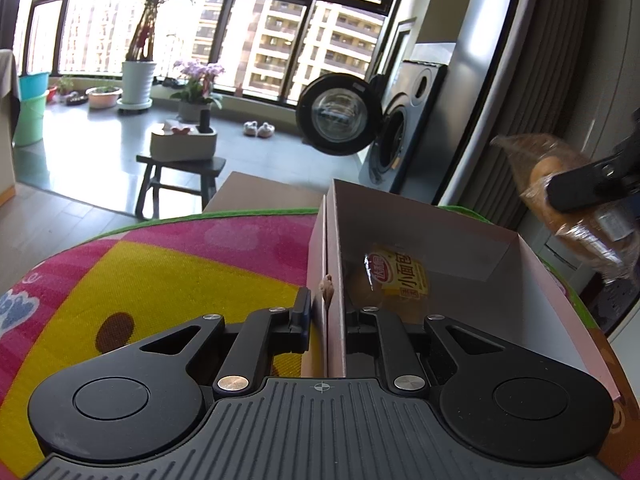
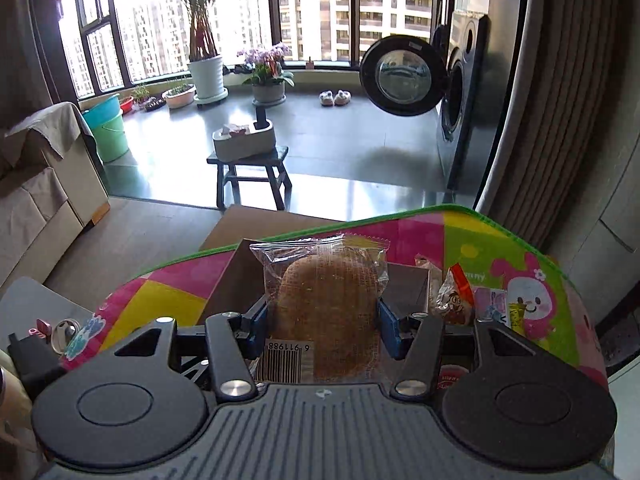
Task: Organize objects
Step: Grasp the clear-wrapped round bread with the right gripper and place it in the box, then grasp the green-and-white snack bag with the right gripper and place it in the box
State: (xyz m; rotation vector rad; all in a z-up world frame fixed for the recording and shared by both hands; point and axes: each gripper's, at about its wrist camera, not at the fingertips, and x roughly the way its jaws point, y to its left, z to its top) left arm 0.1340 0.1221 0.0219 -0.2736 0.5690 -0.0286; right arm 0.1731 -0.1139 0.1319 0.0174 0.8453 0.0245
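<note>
The wrapped bread [image 2: 326, 312] sits at the centre of the right wrist view, upright between the blue pads of the right gripper [image 2: 326, 322], whose jaws are closed partway and press its wrapper on both sides; it hangs above the open cardboard box [image 2: 232, 276], probably so it can be lowered in. In the left wrist view the same bread [image 1: 576, 204] appears at the right edge, raised over the box. The left gripper [image 1: 326, 320] has its jaws nearly together, clamped on the box's near wall [image 1: 334, 280], likely to steady it. Inside lies a yellow bread packet [image 1: 400, 276]. Beside the box, right of centre, more snack packets [image 2: 456, 300] wait on the colourful mat [image 2: 520, 240] covering the tabletop.
</note>
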